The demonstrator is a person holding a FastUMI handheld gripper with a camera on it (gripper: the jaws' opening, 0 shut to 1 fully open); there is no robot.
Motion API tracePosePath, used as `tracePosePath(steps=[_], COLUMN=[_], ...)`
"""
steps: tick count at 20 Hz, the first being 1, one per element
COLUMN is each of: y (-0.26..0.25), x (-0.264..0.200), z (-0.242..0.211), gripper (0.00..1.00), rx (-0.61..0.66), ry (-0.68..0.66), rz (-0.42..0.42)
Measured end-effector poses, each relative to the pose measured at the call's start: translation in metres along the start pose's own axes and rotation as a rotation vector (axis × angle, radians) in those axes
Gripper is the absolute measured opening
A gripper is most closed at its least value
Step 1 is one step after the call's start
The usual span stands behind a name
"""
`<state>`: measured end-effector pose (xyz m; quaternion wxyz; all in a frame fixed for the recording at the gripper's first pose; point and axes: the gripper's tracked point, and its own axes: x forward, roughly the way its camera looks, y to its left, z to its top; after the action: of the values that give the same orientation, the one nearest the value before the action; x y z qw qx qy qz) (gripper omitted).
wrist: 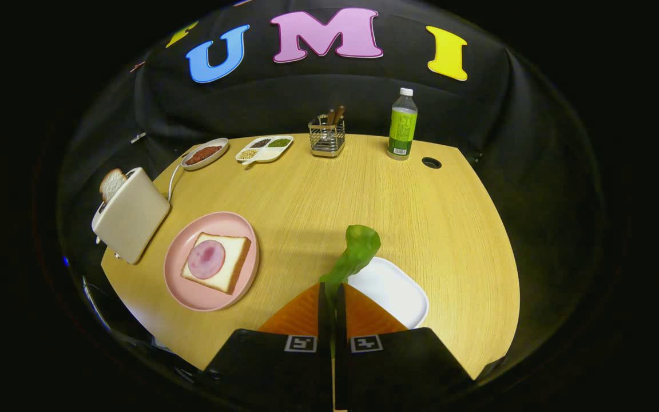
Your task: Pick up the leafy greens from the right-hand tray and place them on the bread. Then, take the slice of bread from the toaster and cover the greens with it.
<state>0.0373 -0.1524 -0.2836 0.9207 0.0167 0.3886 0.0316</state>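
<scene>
The gripper [329,289] pinches the greens [355,252] above the white tray [398,297]. Carry them left, level, and lower onto the ham-topped bread [218,261] before letting go.

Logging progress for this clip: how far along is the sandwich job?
Done: the greens are off the white tray. In hand: the gripper is shut on them. Left: lay them on the ham-topped bread on the pink plate, then cover with the toaster's slice.
</scene>
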Motion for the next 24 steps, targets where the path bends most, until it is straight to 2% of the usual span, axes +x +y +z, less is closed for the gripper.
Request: tracePosePath(steps=[6,11,18,24], y=[0.047,0.108,0.186,0.203], x=[-0.024,-0.029,0.010,0.042], z=[0.039,0.056,0.047,0.027], gripper=[0.07,0.07,0.08,0.12], rx=[0.018,-0.007,-0.066,-0.105], ry=[-0.044,-0.057,-0.033,0.023], rz=[-0.005,0.034,0.053,0.017])
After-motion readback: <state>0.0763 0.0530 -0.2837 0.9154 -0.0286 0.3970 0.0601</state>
